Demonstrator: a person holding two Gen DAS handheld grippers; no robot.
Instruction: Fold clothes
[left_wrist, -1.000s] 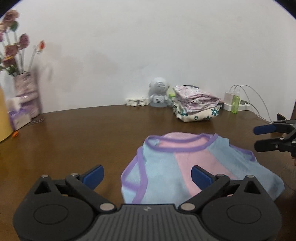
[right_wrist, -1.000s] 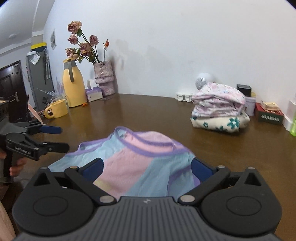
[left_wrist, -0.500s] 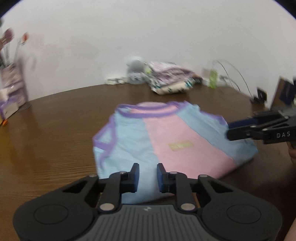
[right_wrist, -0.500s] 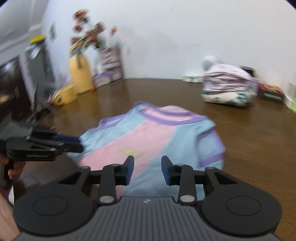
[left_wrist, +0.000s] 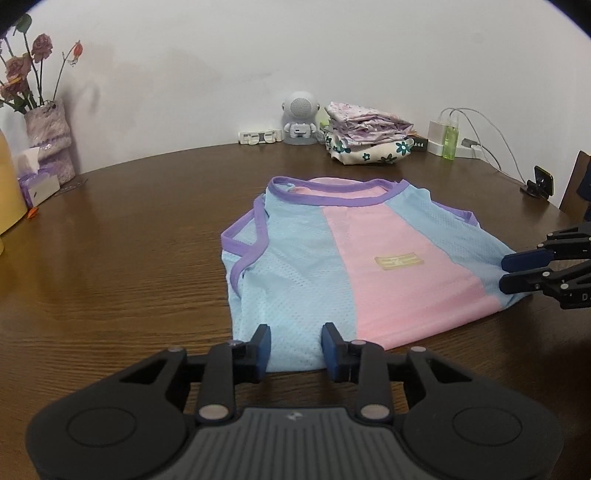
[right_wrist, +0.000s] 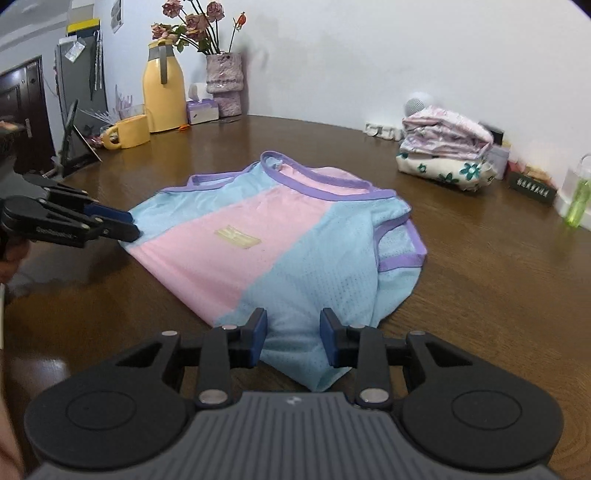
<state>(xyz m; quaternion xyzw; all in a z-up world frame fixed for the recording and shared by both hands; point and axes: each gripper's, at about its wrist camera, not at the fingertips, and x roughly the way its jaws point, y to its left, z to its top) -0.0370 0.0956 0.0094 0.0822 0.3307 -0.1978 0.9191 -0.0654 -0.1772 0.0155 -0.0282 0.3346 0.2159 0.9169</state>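
Here a pink and blue mesh top (left_wrist: 354, 266) with purple trim lies flat on the brown wooden table (left_wrist: 122, 258). A small yellow patch (left_wrist: 399, 262) sits on its pink middle stripe. The neck of the top points toward the white wall, and the bottom hem is close to both cameras.

The left gripper (left_wrist: 295, 349) is down at one bottom corner of the top. Its blue pads are a little apart and the jaws are opening. The blue cloth lies between the pads, but they do not squeeze it.

The right gripper (right_wrist: 293, 341) is at the other bottom corner. Its pads are a little apart too, with the cloth corner between them. They are not pressing on it either. In the right wrist view part of a hand (right_wrist: 11, 254) shows behind the left gripper.

A pile of folded clothes (left_wrist: 369, 138) sits at the far side of the table, well apart from the top. Just beside it stands a little white robot toy (left_wrist: 299, 118). A green bottle (left_wrist: 450, 142) is near the chargers by the wall. On the other side are a vase of dried roses (right_wrist: 223, 85), a yellow jug (right_wrist: 162, 96) and a yellow mug (right_wrist: 127, 132).
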